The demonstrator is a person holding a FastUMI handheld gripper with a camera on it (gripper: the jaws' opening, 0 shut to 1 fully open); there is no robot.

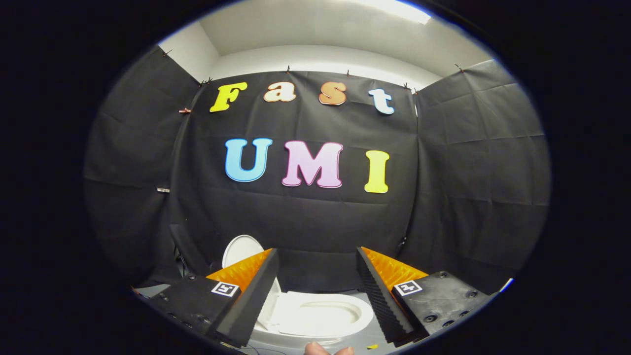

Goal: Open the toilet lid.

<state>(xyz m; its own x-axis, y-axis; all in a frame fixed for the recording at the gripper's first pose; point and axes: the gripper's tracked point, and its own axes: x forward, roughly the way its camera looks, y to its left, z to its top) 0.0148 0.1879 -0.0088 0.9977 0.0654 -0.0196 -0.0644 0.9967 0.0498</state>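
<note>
wall: black cloth (315, 222) hung beyond the jaws, creased
ceiling: white (305, 29), above the cloth
light: bright strip (394, 9) overhead
floor: grey (362, 340) between the jaws

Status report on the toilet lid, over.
Gripper open, holding nothing. Lid already up, standing behind the left finger. Seat down, between the fingers. Nothing in the way.

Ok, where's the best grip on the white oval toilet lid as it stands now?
Its free rounded top edge. The white oval toilet lid stands raised at the left end of the white toilet seat, partly behind the left finger, so that thin rim probably suits the jaws best. Come from above, on the bowl side. The gripper is open, holding nothing.
</note>
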